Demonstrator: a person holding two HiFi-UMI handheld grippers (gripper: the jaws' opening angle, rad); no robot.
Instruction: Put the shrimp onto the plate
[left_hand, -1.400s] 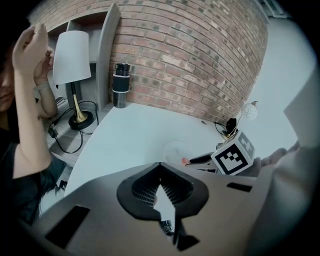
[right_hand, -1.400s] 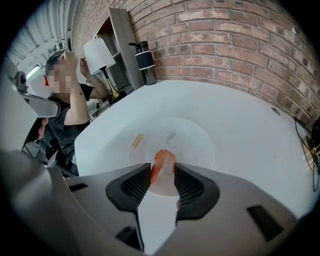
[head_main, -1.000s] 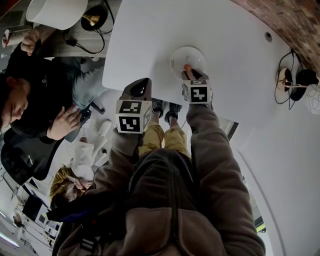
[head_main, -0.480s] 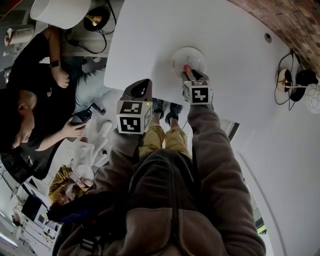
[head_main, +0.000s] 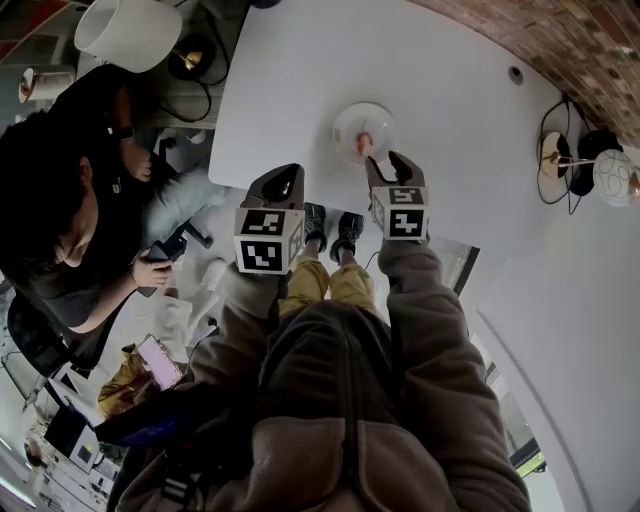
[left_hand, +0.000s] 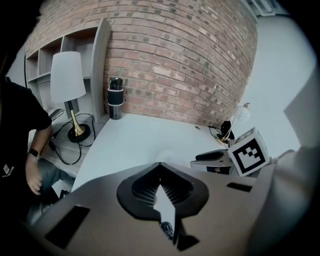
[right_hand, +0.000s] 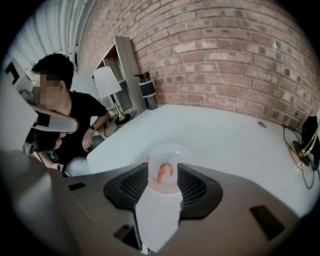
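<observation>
An orange shrimp (head_main: 362, 143) lies on the small round white plate (head_main: 352, 112) near the front edge of the white table (head_main: 300, 70). My right gripper (head_main: 385, 160) hovers just in front of the plate. Its jaws have just been opening and stand open, with nothing pressed between them. In the right gripper view the shrimp (right_hand: 164, 172) shows on the plate (right_hand: 172, 149) below the gap between the jaws of the right gripper (right_hand: 163, 170). My left gripper (head_main: 284, 180) hangs off the table's front edge, left of the plate, shut and empty; its tips meet in the left gripper view (left_hand: 160, 165).
A seated person (head_main: 70, 220) is at the left of the table. A white lamp (head_main: 128, 30) stands at the back left, a black cylinder (left_hand: 115, 97) against the brick wall, and a small lamp with cables (head_main: 570, 165) at the right.
The right gripper has let go of the shrimp and lifted back off the plate; the shrimp now lies there. The left gripper rose a little. The seated person shifted.
</observation>
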